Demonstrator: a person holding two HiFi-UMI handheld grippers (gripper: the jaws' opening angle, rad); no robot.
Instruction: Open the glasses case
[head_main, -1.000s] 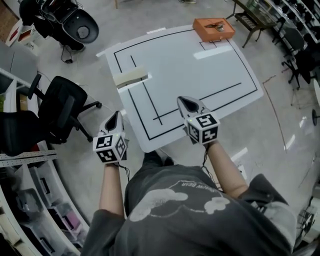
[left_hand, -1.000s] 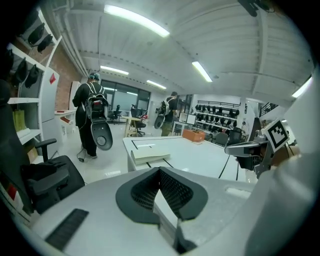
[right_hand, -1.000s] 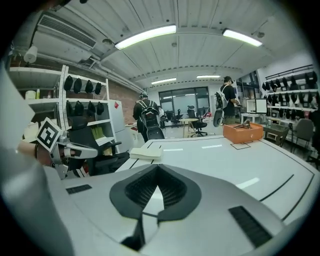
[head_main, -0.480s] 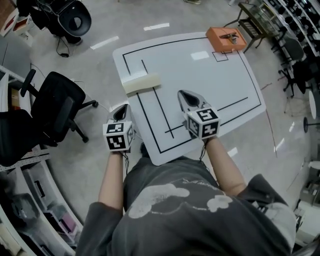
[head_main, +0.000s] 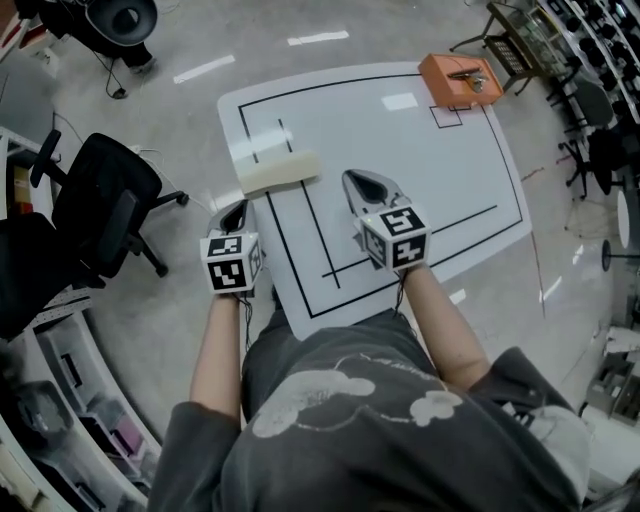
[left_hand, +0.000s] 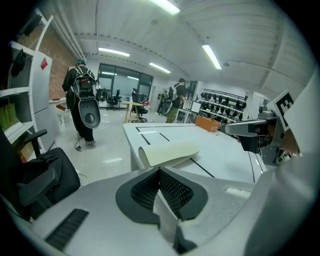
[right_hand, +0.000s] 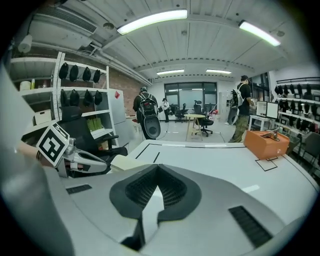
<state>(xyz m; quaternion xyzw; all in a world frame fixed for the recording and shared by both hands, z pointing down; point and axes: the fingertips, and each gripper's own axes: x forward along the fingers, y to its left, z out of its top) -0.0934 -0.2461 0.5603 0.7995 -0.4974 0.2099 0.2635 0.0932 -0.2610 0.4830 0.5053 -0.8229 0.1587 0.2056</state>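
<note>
Left gripper (head_main: 236, 213) and right gripper (head_main: 362, 186) kept their jaws clenched on nothing. Just ahead of the left jaws, the glasses case (head_main: 278, 172) looked light, stiff and smooth, best gripped along its lid edge.

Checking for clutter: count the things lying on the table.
2: the cream glasses case near the table's left edge; the orange box at its far right corner. Nothing seems hidden.

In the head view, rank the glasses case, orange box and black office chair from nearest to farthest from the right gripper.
1. glasses case, on the table, just left of the right gripper.
2. orange box, at the far right corner.
3. black office chair, on the floor, far left.
</note>
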